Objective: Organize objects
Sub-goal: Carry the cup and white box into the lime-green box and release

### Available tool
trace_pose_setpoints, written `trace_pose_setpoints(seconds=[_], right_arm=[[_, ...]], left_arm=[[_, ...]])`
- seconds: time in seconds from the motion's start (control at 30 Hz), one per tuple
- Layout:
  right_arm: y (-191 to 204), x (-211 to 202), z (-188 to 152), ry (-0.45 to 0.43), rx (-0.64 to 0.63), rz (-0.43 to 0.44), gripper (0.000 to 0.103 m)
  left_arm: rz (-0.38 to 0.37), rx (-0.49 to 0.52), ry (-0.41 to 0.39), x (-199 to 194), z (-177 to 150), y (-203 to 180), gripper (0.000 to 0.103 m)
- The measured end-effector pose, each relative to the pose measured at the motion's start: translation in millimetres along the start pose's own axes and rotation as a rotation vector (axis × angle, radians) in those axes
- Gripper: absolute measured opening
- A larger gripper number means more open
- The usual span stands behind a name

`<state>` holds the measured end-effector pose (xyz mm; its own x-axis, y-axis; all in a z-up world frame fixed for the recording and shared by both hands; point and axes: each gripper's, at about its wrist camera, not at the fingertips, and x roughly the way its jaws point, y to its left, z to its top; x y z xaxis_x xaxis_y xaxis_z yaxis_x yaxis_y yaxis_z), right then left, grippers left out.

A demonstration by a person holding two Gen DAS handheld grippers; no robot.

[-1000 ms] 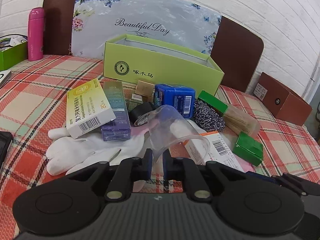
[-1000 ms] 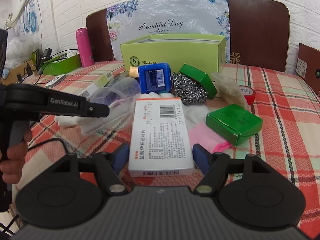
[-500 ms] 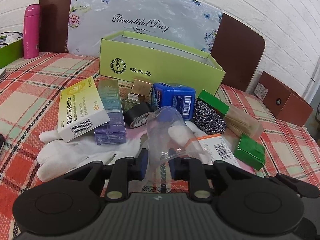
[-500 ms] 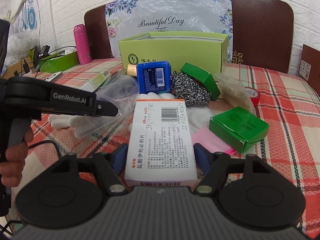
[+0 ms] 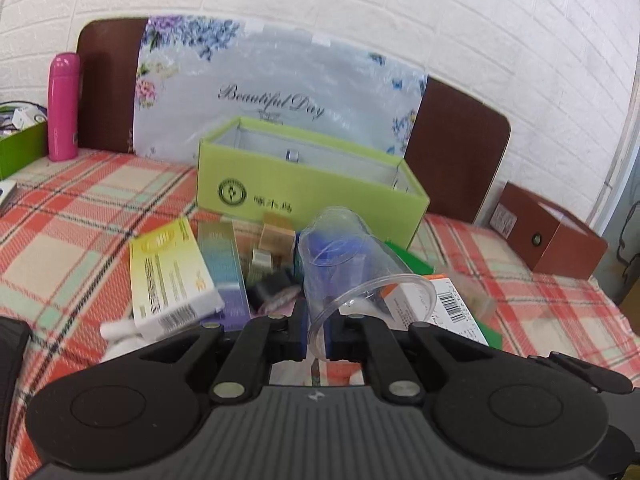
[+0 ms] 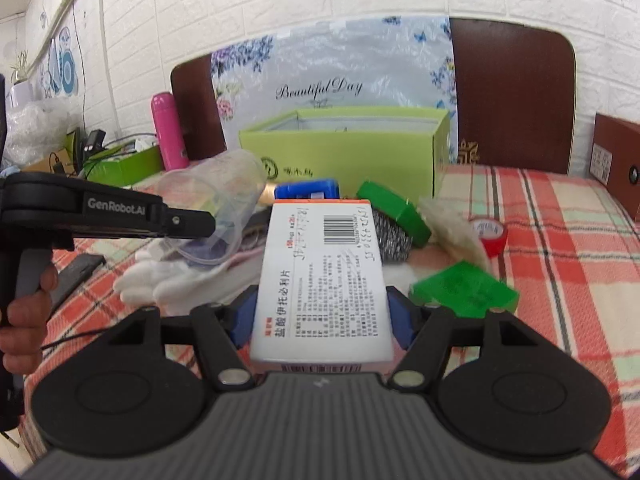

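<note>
Left gripper (image 5: 316, 338) marked "GenRobot.AI" pinches a clear plastic cup (image 5: 352, 268), right gripper (image 6: 324, 322) clamps a barcoded white medicine box (image 6: 322, 280), "Beautiful Day" panel (image 6: 320, 88) behind a green carton (image 6: 340, 152)

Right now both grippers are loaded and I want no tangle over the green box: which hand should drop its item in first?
Left, probably. Its clear cup sits directly before the open green box, rim pinched in shut jaws. The right gripper's medicine box has clutter ahead.
</note>
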<state>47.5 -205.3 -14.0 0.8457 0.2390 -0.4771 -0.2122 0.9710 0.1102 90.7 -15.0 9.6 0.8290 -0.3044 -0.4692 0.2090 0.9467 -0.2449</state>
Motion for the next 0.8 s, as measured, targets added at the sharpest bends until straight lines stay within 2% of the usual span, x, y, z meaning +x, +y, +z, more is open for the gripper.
trace_pose_setpoints(seconds=[0.3, 0.4, 0.57, 0.8], right_arm=[[-7.1, 10.7, 48.6, -0.108, -0.038, -0.029, 0.065], [-10.1, 22.6, 67.3, -0.143, -0.057, -0.053, 0.065], [-17.2, 55.9, 99.0, -0.184, -0.078, -0.090, 0.065], [-44.3, 112.7, 130.7, -0.206, -0.002, -0.122, 0.065]], left_arm=[[-0.002, -0.001, -0.091, 4.0, 42.3, 0.0, 0.006], [0.021, 0.010, -0.114, 13.1, 58.7, 2.3, 0.006], [0.057, -0.009, -0.134, 40.4, 94.0, 10.9, 0.006], [0.092, -0.028, -0.143, 95.6, 137.1, 22.9, 0.006]])
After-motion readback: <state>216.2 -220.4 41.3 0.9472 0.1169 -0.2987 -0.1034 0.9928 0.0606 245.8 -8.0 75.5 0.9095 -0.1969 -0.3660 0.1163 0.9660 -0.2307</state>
